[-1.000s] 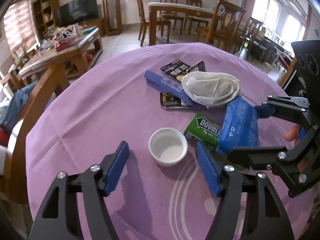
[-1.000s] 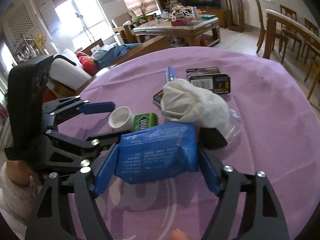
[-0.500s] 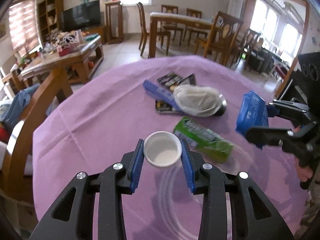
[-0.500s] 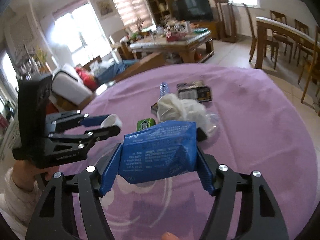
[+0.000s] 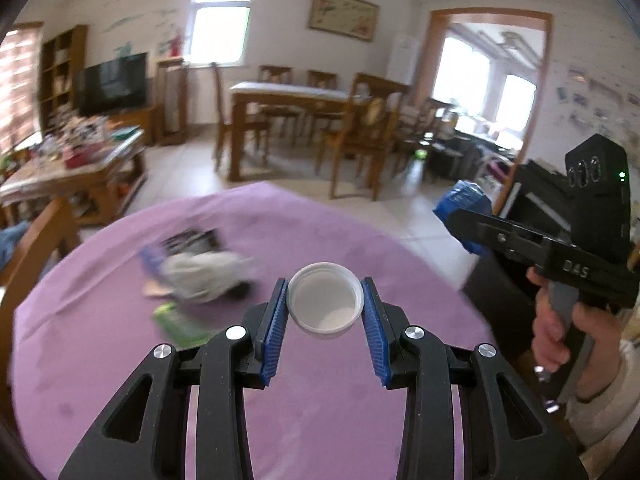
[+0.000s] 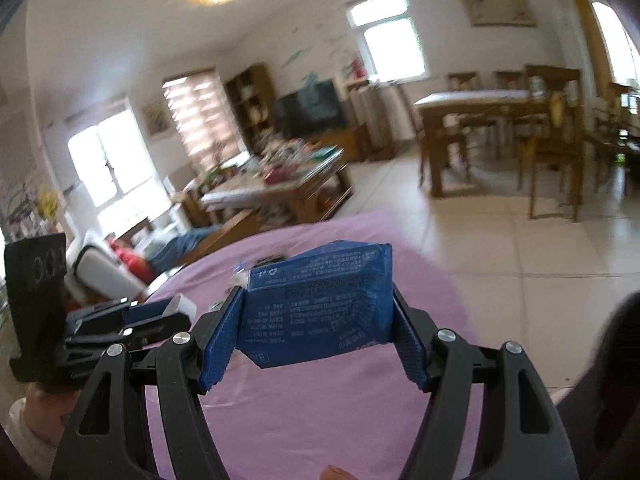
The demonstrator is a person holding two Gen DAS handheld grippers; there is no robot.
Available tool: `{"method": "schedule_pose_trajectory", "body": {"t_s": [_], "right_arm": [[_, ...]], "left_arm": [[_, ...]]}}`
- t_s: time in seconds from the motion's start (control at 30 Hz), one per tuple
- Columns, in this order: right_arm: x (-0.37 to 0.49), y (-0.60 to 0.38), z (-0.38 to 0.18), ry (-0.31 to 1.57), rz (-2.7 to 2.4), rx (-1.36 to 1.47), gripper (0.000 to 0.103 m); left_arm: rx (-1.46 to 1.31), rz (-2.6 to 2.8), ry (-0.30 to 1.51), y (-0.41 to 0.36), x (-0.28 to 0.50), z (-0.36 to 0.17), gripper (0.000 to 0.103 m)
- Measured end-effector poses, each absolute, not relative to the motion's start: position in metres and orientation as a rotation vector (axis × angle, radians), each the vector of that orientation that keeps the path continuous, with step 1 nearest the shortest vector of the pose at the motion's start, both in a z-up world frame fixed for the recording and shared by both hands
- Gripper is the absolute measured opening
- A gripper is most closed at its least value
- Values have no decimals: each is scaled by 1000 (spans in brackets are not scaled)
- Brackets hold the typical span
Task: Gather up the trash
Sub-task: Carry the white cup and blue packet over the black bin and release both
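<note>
The left gripper has its fingers clamped on a white plastic cap, lifted above the purple counter. At 3 o'clock of it, the right gripper holds a blue wrapper between its fingers. Other trash lies blurred at 10 o'clock.

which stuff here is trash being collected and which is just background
Job:
- white cup, clamped in left tool
- blue packet, clamped in right tool
- green wrapper, crumpled bag, on the table

Background:
- dining table
- TV
- coffee table
</note>
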State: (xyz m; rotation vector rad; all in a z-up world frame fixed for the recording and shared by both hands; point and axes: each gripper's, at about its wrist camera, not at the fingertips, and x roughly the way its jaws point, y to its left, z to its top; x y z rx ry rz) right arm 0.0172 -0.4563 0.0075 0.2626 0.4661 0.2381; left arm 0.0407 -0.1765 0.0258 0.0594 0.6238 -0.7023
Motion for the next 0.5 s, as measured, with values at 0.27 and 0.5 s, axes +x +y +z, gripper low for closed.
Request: {"method": "schedule_pose_trajectory", "body": {"t_s": [0.27, 0.5], "right_arm": [[-36, -545, 11, 368, 46, 306, 68], [-73, -615, -3, 333, -123, 365, 68]], "left_arm": [[91, -889, 586, -300, -4, 34, 36], [113, -1019, 579, -392, -39, 24, 36]]}}
